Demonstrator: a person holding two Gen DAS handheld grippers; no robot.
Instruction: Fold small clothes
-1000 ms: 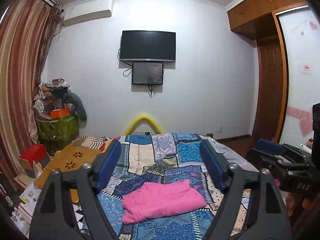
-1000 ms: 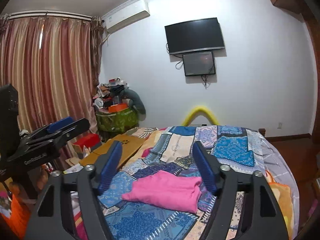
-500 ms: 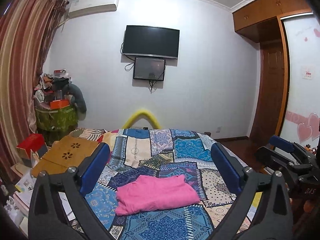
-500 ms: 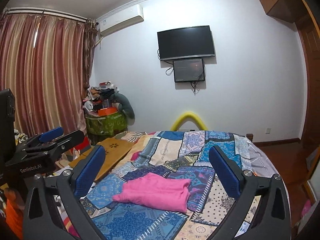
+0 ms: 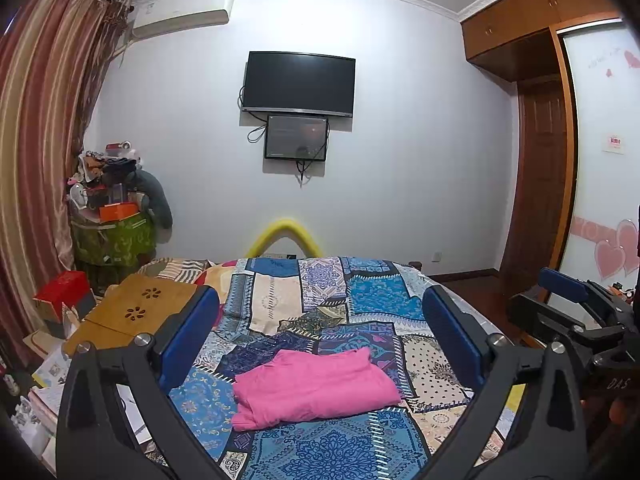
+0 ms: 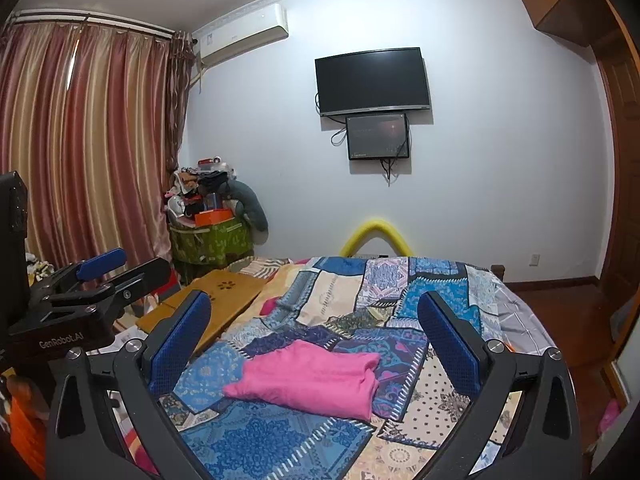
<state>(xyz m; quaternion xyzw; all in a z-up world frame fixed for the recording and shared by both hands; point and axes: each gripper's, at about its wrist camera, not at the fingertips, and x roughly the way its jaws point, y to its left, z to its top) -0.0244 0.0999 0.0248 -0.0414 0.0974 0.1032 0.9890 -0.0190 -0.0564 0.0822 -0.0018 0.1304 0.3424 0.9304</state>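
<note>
"GenRobot.AI" stands in white on the left gripper (image 6: 100, 270) body; "DAS" on the right gripper (image 5: 560, 292) body

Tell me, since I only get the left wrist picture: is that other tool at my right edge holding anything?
Observer: No. In the right wrist view the right gripper is wide open, and its jaws have just been opening. The pink cloth lies untouched on the bed ahead.
Operator: Is the cloth folded?
Observer: Yes. From that side its right end shows two rounded layers stacked.
Operator: Anything on the floor over there?
Observer: A small pink thing beside the bed, too blurred to name.
</note>
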